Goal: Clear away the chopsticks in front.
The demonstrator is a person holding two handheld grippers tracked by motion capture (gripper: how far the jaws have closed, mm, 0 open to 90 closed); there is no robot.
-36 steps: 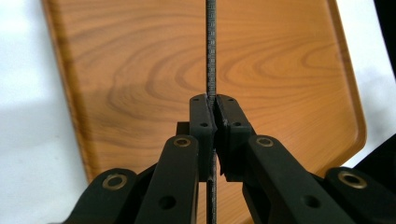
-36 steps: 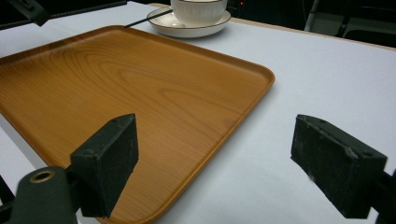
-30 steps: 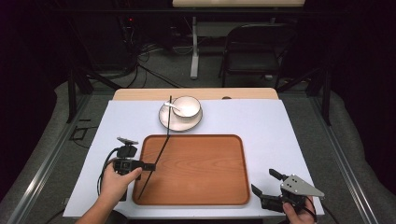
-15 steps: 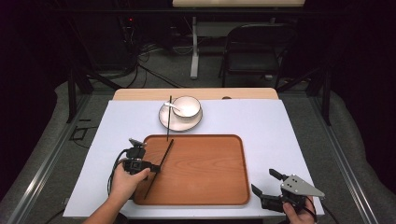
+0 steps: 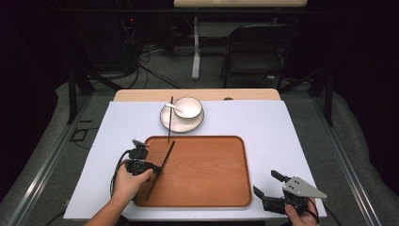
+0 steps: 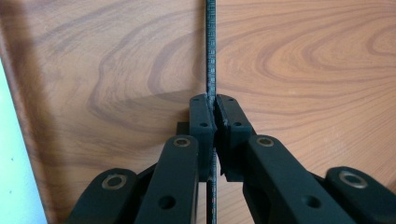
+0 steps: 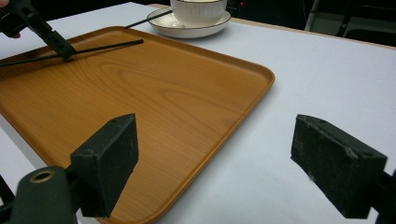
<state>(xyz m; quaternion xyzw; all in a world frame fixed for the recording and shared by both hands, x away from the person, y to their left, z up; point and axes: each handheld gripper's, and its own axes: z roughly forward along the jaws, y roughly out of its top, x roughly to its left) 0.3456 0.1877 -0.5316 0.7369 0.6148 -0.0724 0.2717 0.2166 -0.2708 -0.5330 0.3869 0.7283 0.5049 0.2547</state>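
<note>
Carried inward over the wooden tray [image 5: 207, 169], the left hand-held gripper [image 5: 157, 168] pinches a black chopstick [image 5: 161, 169] mid-length, above the tray's left part. It looks light, stiff, slippery. Right hand-held gripper [image 5: 266, 188] gapes wide.

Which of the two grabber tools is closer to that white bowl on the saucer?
The left. The left gripper sits over the wooden tray's left side, clamped on a black chopstick, nearer the bowl. The right gripper is at the table's near right corner, farther away.
</note>
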